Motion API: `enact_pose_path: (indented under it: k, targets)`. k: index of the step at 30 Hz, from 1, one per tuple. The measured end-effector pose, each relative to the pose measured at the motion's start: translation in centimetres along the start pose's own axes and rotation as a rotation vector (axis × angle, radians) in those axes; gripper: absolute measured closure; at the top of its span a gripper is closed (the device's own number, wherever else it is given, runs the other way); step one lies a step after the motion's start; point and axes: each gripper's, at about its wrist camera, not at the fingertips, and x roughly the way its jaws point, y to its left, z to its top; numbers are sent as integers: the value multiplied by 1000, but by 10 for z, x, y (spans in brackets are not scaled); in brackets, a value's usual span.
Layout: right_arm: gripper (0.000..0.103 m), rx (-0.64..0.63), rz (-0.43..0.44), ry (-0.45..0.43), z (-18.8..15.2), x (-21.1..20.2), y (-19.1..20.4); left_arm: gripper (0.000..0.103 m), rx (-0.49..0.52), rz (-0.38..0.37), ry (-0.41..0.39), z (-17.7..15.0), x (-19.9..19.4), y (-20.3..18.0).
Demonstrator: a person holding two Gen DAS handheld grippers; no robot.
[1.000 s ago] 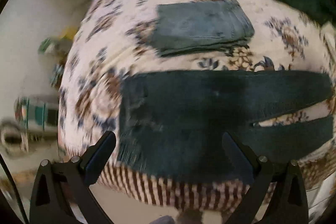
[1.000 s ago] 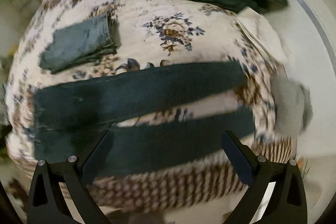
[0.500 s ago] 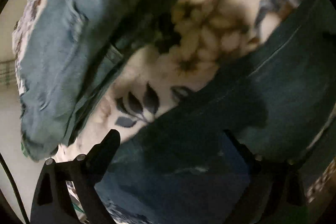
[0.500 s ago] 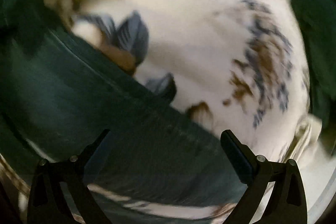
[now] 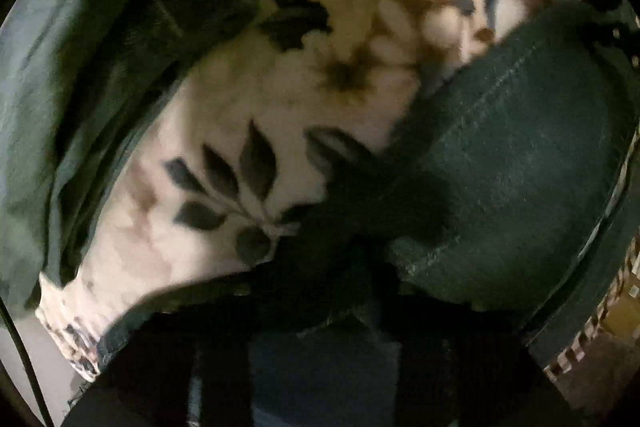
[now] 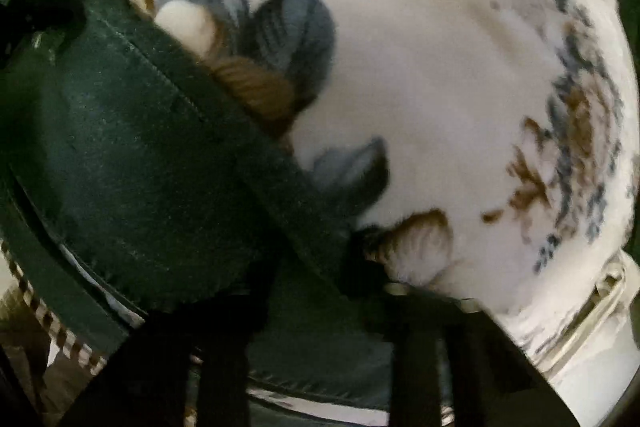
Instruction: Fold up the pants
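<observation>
Left wrist: left gripper [image 5: 324,291] jaws just closed, pinching far edge of dark green pants [image 5: 520,163] on floral bedspread [image 5: 248,99]. Right gripper [image 6: 320,291] likewise clamped. Step: grasp. Next, probably: lift together, fold leg over.

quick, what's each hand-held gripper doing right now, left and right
Left hand-held gripper: jaws just closed, pinching the far edge of the dark green pants.
Right hand-held gripper: jaws just closed, pinching the same pants edge.
</observation>
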Motion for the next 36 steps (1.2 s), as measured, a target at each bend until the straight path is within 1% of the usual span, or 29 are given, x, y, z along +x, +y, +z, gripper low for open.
enact_pose_path:
  k: [1,4,6,7,8,9,11,13,14,15,16,17,18,19,22,24,25,27,28,29,30,31,32,33,34,35,36]
  targets:
    - [91,15,-1,-19,-5,-2,-1,88,5,17,-12,-5,-6,2]
    - [95,95,16,-77,-22,-16,-6,92,-34,15,-70,-28,-34,15]
    - [95,129,18,-119,-39,-28,-7,92,-88,14,-119,-47,-63,23]
    - [95,149,13,-139,-48,-35,-6,92,-104,16,-141,-50,-74,23]
    - [96,170,11,-160,-58,-42,-3,92,-144,16,-182,-65,-95,27]
    - [96,186,12,-176,-65,-48,0,92,-176,2,-200,-88,-108,30]
    - [96,210,3,-210,-94,-63,10,93,-251,-17,-249,-125,-136,30]
    - [96,228,-5,-233,-128,-77,25,93,-325,-42,-275,-143,-142,0]
    - [96,241,-6,-236,-143,-89,42,93,-374,-62,-283,-168,-146,-9]
    - [96,253,-7,-238,-158,-93,63,93,-401,-62,-288,-158,-137,-42]
    - [96,259,-9,-235,-174,-91,83,92,-432,-54,-289,-158,-127,-82]
    - [96,261,-14,-217,-189,-85,104,92,-466,-63,-272,-173,-111,-103]
    - [96,267,-18,-197,-202,-77,123,92,-505,-78,-250,-178,-88,-125]
    - [96,265,-23,-180,-207,-67,137,92,-541,-82,-228,-184,-67,-139]
    - [95,250,-75,-131,-222,-26,175,92,-599,-85,-179,-194,-16,-166]
    - [92,248,-107,-89,-221,-2,190,89,-602,-72,-150,-193,12,-172]
    - [90,257,-110,-81,-220,5,192,89,-601,-64,-147,-192,17,-174]
    - [84,276,-109,-76,-217,15,191,87,-590,-50,-169,-190,15,-178]
    - [80,299,-85,-79,-216,17,188,81,-609,-57,-183,-192,9,-176]
    - [64,326,-46,-85,-218,16,185,73,-630,-70,-191,-197,6,-175]
    - [44,372,25,-108,-221,10,180,69,-664,-91,-202,-202,-1,-173]
    - [34,405,67,-129,-224,5,176,53,-694,-103,-207,-206,-8,-171]
    - [20,444,110,-155,-227,-2,171,28,-726,-103,-223,-211,-18,-170]
    - [17,481,144,-175,-231,-10,166,18,-750,-95,-244,-214,-26,-169]
    - [17,526,175,-194,-235,-19,159,14,-780,-65,-275,-218,-37,-168]
    - [17,572,194,-218,-240,-28,150,14,-814,-13,-316,-222,-52,-169]
    - [17,609,199,-238,-243,-35,142,14,-832,19,-332,-223,-59,-169]
